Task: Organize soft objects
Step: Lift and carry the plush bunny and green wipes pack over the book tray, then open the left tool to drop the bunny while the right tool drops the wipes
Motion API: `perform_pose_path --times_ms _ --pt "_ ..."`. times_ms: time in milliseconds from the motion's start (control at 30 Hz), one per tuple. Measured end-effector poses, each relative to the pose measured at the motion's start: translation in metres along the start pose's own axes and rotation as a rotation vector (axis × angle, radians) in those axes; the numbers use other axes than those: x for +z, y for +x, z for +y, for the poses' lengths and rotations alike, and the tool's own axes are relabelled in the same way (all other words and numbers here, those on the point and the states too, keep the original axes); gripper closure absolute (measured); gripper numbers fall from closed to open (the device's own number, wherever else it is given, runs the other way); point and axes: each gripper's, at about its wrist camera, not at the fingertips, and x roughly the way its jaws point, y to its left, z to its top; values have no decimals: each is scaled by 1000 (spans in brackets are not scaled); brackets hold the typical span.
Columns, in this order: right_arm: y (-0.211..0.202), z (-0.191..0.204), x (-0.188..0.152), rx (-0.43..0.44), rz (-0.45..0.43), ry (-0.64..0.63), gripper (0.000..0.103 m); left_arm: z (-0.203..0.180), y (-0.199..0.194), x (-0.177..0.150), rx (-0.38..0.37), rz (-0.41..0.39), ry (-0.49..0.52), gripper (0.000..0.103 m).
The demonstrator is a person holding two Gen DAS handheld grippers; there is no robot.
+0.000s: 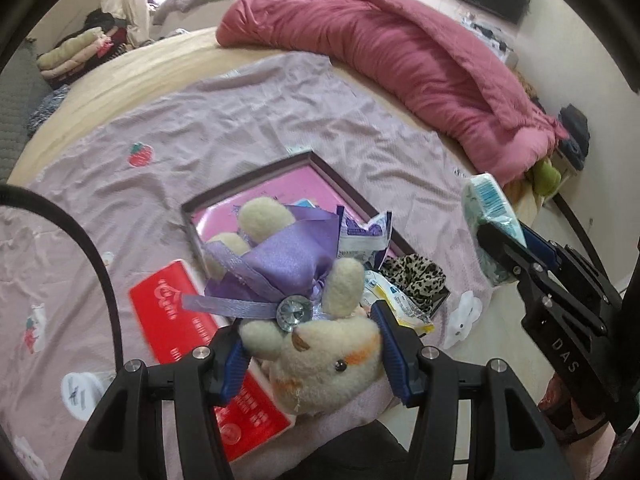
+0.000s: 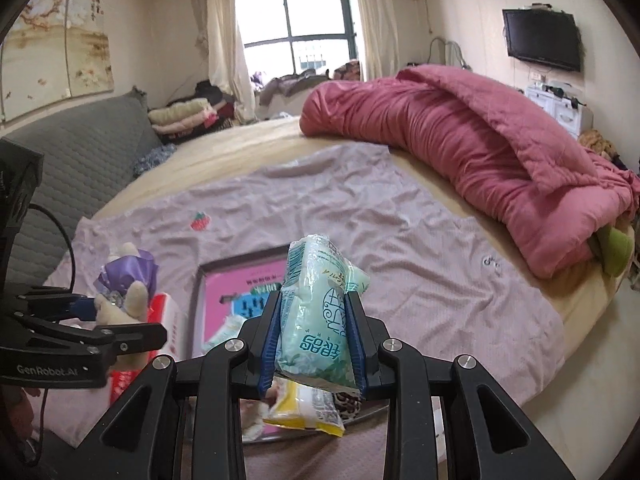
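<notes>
My left gripper [image 1: 310, 354] is shut on the head of a cream plush bunny [image 1: 320, 352] in a purple satin dress, held above the bed; the bunny also shows in the right wrist view [image 2: 124, 296]. My right gripper [image 2: 314, 344] is shut on a pale green tissue pack [image 2: 320, 308], held upright; that pack also shows in the left wrist view [image 1: 486, 216]. Below lies a dark-framed shallow box [image 1: 256, 176] with a pink floor. It holds a leopard-print scrunchie [image 1: 416, 280], a yellow-edged packet [image 2: 308, 412] and other small packets.
A red tissue pack [image 1: 200, 344] lies on the lilac sheet [image 1: 240, 120] left of the box. A rolled pink quilt [image 2: 480, 152] lies along the bed's far right. A grey sofa [image 2: 80, 156] and folded clothes [image 2: 184, 116] stand at the left.
</notes>
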Motion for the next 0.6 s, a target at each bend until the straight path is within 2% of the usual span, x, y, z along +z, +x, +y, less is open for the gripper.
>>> perform_pose_path --times_ms 367,600 --pt "68 -10 -26 -11 143 -25 72 -1 68 3 12 90 35 46" --pt "99 -3 -41 -90 193 -109 72 5 86 2 17 115 32 46"
